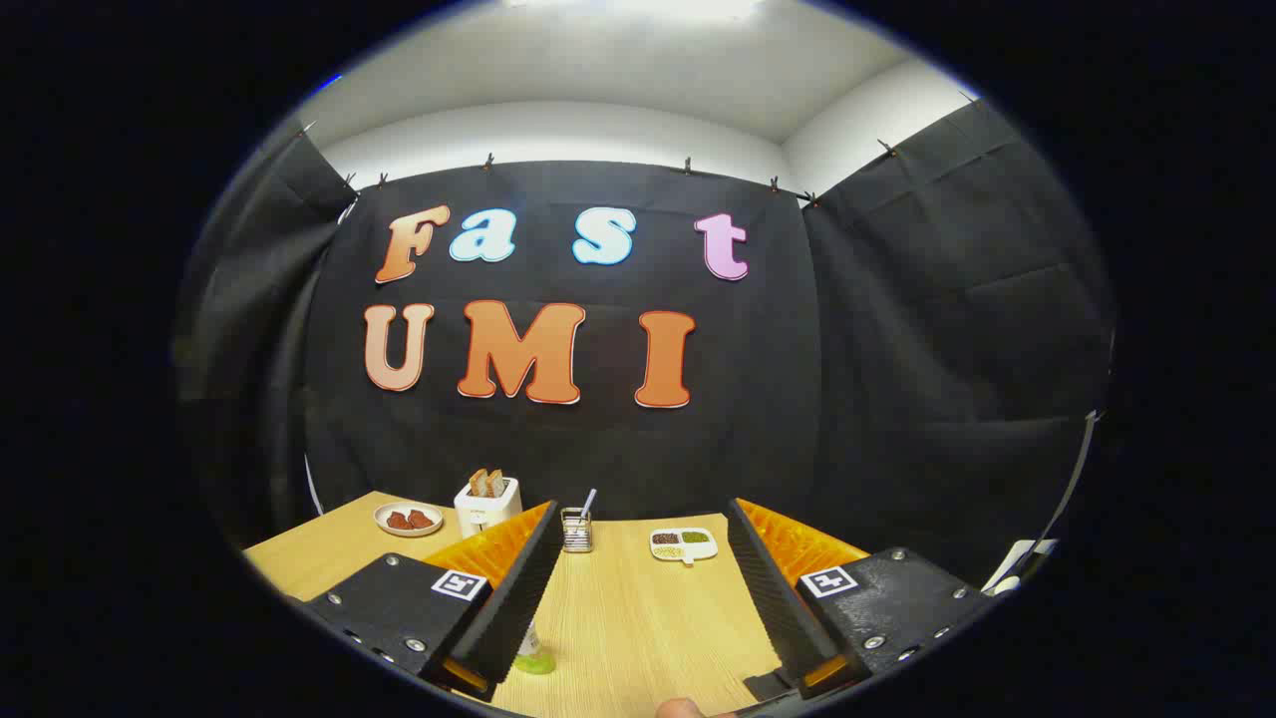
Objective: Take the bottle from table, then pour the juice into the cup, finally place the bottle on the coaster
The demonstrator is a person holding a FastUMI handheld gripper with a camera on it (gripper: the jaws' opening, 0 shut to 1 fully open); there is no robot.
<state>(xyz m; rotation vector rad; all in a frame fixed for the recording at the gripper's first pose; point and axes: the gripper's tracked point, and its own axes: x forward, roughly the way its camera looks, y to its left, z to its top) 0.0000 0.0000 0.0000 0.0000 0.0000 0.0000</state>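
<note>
Bottle [533, 653] peeks out low beside the left finger, standing on the table [638, 608]. Gripper [638, 558] jaws are spread wide, holding nothing.

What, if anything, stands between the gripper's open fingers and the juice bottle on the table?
Nothing visible does. The gripper is open, with bare table between its fingers. What seems to be the bottle peeks out beside the inner face of the left finger, mostly hidden behind it, so the way to it cannot be fully judged.
</note>
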